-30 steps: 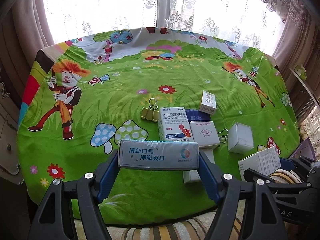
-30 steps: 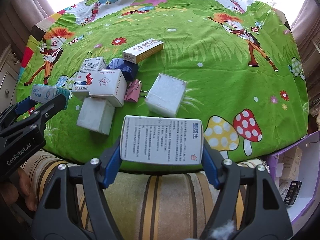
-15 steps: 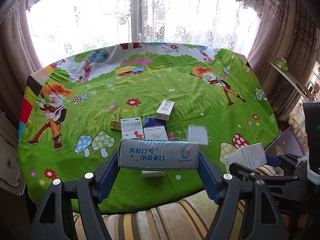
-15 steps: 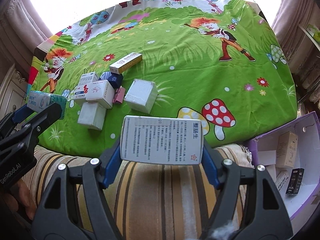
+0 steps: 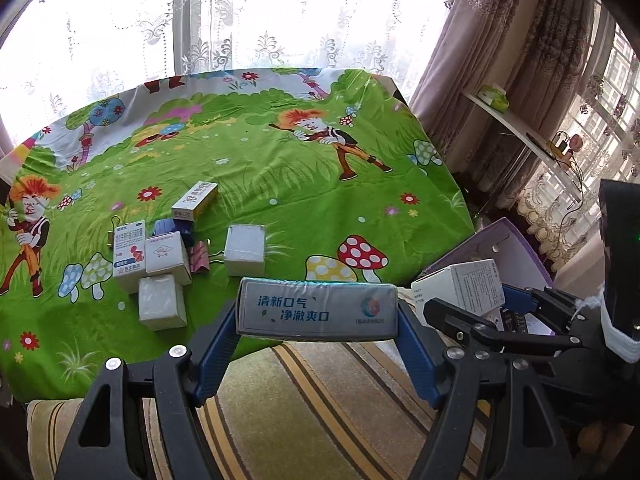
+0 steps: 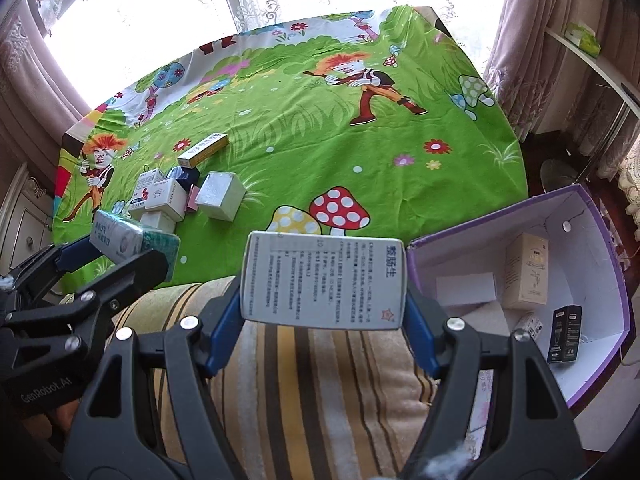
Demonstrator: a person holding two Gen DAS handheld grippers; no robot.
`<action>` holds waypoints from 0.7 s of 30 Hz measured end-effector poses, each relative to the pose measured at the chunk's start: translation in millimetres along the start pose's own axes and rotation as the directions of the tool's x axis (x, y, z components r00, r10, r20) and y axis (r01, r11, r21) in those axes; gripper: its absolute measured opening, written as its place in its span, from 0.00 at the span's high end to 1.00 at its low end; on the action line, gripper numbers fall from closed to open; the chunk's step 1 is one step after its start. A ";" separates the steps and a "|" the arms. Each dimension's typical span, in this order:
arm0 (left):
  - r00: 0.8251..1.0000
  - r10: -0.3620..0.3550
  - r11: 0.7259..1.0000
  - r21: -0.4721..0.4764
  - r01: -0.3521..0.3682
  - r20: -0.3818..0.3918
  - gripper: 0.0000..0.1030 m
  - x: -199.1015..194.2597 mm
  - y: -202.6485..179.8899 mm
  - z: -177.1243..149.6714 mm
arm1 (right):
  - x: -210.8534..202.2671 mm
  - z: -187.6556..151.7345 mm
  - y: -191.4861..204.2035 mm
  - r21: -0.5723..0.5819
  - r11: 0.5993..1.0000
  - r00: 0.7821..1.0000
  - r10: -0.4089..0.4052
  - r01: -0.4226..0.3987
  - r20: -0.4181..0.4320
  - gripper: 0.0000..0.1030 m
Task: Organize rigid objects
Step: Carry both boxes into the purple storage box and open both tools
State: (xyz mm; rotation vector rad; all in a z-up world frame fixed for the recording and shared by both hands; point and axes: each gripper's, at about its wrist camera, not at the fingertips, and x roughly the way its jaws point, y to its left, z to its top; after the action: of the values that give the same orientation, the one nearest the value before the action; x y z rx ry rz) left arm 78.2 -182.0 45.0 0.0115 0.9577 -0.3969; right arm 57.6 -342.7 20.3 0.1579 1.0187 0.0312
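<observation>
My left gripper [image 5: 318, 312] is shut on a long grey-blue box [image 5: 316, 308] with blue print, held crosswise above the striped cushion. My right gripper [image 6: 324, 284] is shut on a white medicine box [image 6: 324, 280] with printed text, also over the cushion, just left of the purple bin [image 6: 592, 208]. Each gripper shows in the other's view: the right one [image 5: 480, 300] with its white box [image 5: 464, 288], the left one [image 6: 120, 248] with its grey-blue box [image 6: 120, 238]. Several small boxes [image 5: 168, 256] stay clustered on the green tablecloth [image 5: 280, 168].
The purple bin's white inside holds a cream carton [image 6: 526, 276], a black box [image 6: 566, 332] and flat white packs [image 6: 466, 288]. A striped cushion [image 6: 312, 392] lies below both grippers. Binder clips [image 5: 200, 258] lie among the boxes. Curtains and a shelf [image 5: 516, 128] stand at the right.
Both grippers, each still holding its box, have pulled back from the table and swung right. The box cluster has shrunk to the left and the purple bin has come into view.
</observation>
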 end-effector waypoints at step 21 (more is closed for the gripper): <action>0.975 -0.199 0.955 0.205 0.215 -0.094 0.27 21.0 -119.3 -13.3 | -59.4 -30.9 -156.4 0.271 0.943 0.975 -0.215 0.193 0.056 0.28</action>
State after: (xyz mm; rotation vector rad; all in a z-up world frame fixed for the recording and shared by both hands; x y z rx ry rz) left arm 38.4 -297.1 40.1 0.1230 0.9877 -0.6971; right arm -7.3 -499.5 31.8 0.2933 0.9473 -0.3002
